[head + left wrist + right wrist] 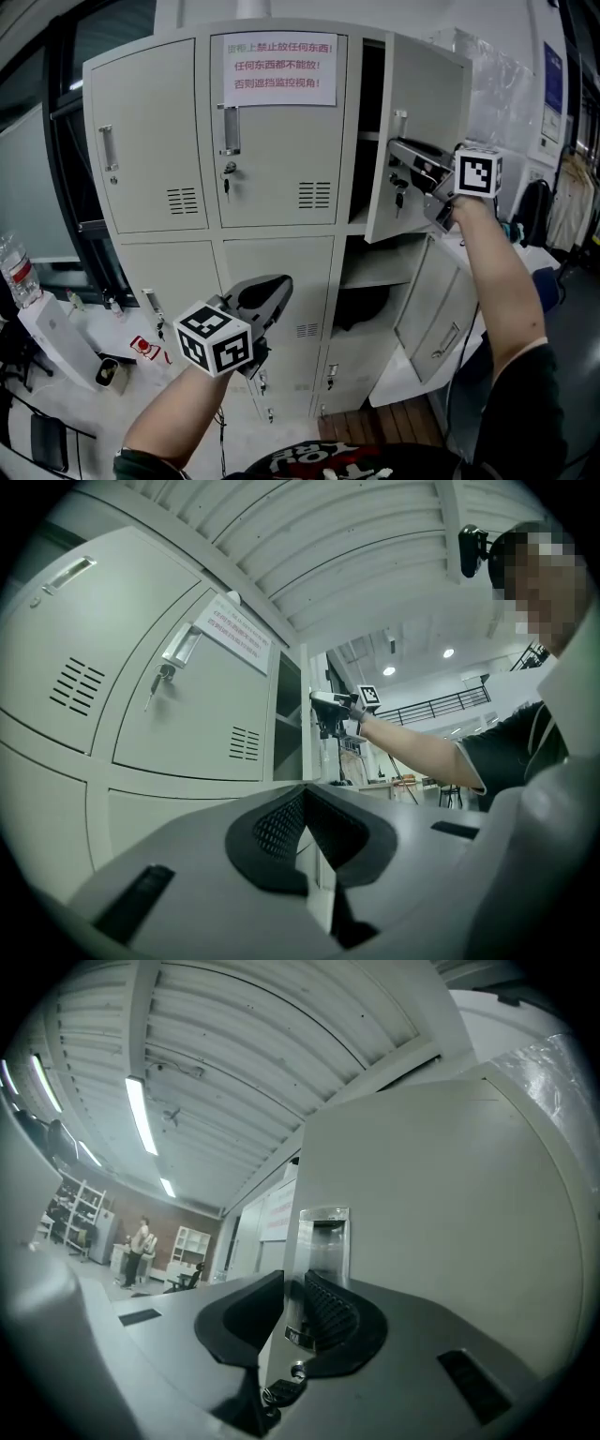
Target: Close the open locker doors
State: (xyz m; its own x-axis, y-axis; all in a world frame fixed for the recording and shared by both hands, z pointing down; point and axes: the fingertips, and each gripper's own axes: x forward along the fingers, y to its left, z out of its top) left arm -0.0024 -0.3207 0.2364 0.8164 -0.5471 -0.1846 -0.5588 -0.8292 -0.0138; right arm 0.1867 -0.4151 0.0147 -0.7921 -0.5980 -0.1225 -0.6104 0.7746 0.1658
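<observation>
The grey locker cabinet (pixel 150 141) has two doors standing open in its right column. My right gripper (pixel 396 148) is at the upper right door (pixel 427 98). In the right gripper view its jaws (pixel 295 1290) straddle that door (pixel 431 1204) at its edge beside the metal handle (pixel 323 1241), with the pads against both faces. Keys (pixel 400 197) hang from its lock. The lower right door (pixel 441 323) swings out below. My left gripper (pixel 279 283) hovers low in front of the closed lower middle door, shut and empty (pixel 303 789).
A paper notice (pixel 278 70) with red print is taped to the upper middle door. A water bottle (pixel 19 269) and small items lie on a white table (pixel 66 328) at the left. A dark object (pixel 361 305) sits inside the open lower compartment. The wearer's right arm (pixel 422 752) crosses the left gripper view.
</observation>
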